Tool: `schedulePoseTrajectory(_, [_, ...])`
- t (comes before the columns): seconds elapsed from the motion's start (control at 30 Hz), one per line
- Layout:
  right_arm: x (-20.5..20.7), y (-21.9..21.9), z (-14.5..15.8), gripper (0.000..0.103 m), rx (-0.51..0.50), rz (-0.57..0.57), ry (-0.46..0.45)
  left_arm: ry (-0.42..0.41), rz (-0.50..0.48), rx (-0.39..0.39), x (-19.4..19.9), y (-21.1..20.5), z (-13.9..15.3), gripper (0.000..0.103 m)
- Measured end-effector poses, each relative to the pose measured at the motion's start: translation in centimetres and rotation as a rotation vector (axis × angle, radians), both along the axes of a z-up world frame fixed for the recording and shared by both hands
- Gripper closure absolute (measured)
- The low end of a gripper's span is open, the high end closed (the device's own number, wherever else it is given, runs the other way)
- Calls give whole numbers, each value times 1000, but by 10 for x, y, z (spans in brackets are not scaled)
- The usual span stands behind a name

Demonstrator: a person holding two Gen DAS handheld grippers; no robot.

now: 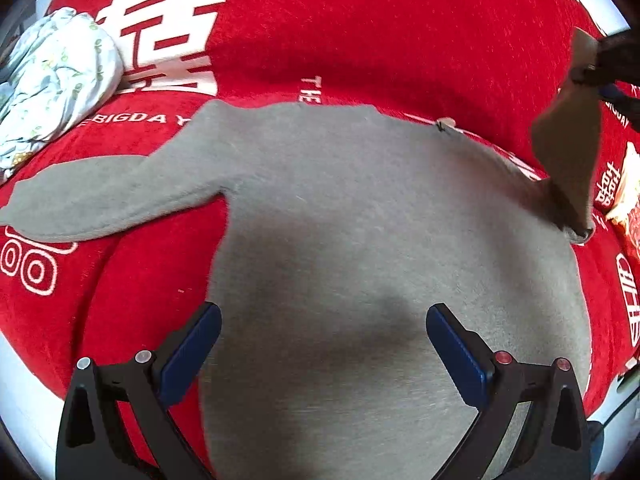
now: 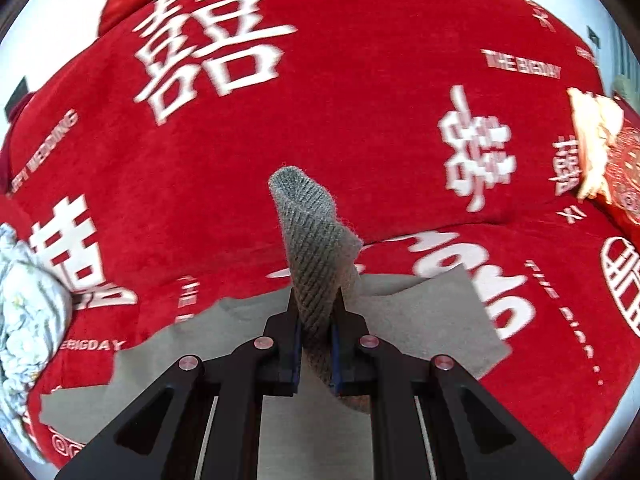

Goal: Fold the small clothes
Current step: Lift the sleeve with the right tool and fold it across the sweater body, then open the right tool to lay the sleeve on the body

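A small grey knit sweater (image 1: 340, 220) lies flat on a red blanket (image 1: 360, 40) with white characters. Its left sleeve (image 1: 100, 196) is spread out to the left. My left gripper (image 1: 322, 322) is open and empty, hovering over the sweater's lower body. My right gripper (image 2: 316, 308) is shut on the cuff of the right sleeve (image 2: 312, 240) and holds it lifted above the sweater's body (image 2: 432, 320). From the left wrist view the raised sleeve (image 1: 568, 152) and the right gripper (image 1: 588, 70) show at the far right.
A crumpled light floral cloth (image 1: 52, 80) lies at the left, also in the right wrist view (image 2: 28, 312). A red and gold patterned item (image 2: 608, 152) lies at the right edge of the blanket. White surface shows past the blanket's edges.
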State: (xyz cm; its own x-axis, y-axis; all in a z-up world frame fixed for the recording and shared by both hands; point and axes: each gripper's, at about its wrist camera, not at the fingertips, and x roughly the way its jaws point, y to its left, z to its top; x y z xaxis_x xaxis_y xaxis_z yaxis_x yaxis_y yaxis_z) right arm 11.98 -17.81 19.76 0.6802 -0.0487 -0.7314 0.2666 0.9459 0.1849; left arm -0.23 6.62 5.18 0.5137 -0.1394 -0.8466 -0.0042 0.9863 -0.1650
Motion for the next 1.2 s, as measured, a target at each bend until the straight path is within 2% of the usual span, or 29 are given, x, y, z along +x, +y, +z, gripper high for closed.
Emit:
schedulePoseTrajectory(0.23, [19,74,-16,91,17,124,14,-10,38,-25,-4,28,8,0])
schedulePoseTrajectory(0.47, [24,135,-68,91,0,240,97,-12,78,-28,-10,53,9,0])
schedulePoseTrajectory(0.67, [24,166,-115,91,-45,306,180,-6,108,-33,-13,67,6,0])
schedulePoseTrajectory(0.8, [22,178,-137,89,-58,355,222,10,120,-44,-13,71,1,0])
schedulePoseTrajectory(0.87, [22,182,-144,77,-25,398,242,18,124,-56,-13,71,0,0])
schedulePoseTrajectory(0.9, [21,183,-146,59,2,428,249,20,127,-59,-12,71,0,0])
schedulePoseTrajectory(0.93, [21,185,-146,37,34,463,253,23,129,-61,-13,71,0,0])
schedulePoseTrajectory(1.0, [16,186,-137,29,59,513,211,27,132,-63,-11,69,2,0])
schedulePoseTrajectory(1.1, [7,167,-113,29,79,542,130,18,123,-61,-9,63,9,0])
schedulePoseTrajectory(1.2, [8,116,-95,23,49,452,85,12,100,-70,-3,53,16,0])
